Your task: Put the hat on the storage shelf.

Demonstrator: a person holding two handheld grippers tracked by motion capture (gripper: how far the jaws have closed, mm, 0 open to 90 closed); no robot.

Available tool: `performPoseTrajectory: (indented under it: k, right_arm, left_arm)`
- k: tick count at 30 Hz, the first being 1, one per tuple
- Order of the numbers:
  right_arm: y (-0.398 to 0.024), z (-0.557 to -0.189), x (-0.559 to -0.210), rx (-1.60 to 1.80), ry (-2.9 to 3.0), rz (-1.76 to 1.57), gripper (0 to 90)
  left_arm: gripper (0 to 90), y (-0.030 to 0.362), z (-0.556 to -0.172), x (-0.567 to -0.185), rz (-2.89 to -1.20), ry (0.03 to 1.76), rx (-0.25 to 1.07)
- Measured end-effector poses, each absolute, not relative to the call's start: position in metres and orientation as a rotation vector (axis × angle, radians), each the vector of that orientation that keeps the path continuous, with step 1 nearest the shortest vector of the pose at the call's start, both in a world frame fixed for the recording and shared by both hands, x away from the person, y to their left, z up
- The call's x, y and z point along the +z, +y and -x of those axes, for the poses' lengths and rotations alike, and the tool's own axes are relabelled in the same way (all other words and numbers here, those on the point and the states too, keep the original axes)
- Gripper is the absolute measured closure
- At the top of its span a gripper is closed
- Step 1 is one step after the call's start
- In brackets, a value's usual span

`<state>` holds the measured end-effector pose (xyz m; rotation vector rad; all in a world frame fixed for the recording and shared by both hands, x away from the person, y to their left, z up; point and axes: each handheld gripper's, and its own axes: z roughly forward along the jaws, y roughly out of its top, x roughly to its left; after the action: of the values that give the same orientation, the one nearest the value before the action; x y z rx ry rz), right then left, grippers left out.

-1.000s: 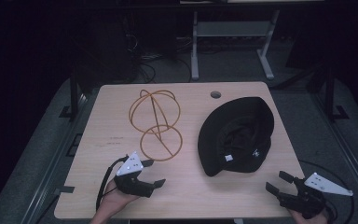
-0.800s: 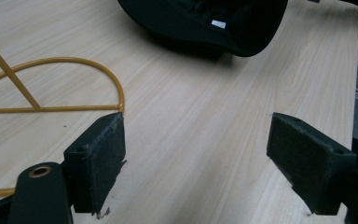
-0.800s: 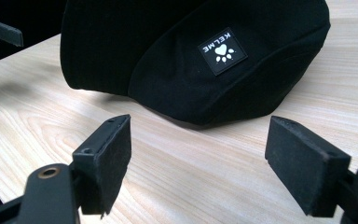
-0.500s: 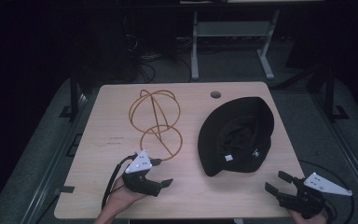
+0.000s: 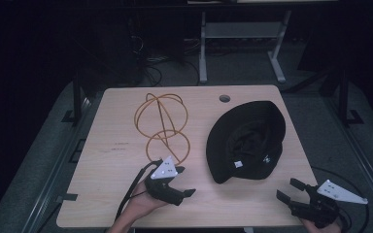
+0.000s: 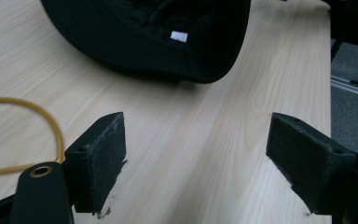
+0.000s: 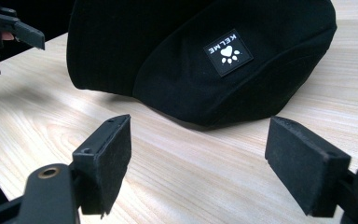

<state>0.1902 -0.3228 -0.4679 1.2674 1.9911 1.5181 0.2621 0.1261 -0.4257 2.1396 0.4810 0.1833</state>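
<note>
A small black square patch [image 7: 228,52] on the side of the black hat [image 7: 205,56] reads "KELME" in white letters above a white paw print. The white tag [image 6: 179,36] inside the hat is too small to read.

Bare counter [image 5: 111,194] lies open between left gripper [image 5: 184,182] and black hat [image 5: 246,141], right gripper [image 5: 287,190] has a clear gap to the hat's near brim, and the orange wire frame [image 5: 162,128] crowds the left gripper's far side.

One black hat [image 5: 246,141], one orange wire frame [image 5: 161,125] and two grippers on one table [image 5: 107,160].
</note>
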Motion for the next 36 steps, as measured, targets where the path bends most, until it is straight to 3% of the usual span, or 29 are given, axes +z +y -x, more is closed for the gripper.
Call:
performPoseTrajectory:
  k: [36]
  right_arm:
    - [-0.321, -0.19, -0.467, 1.534, 2.003, -1.241, 22.0]
  left_arm:
    - [22.6, 0.042, -0.278, -0.429, -2.209, 0.335, 0.105]
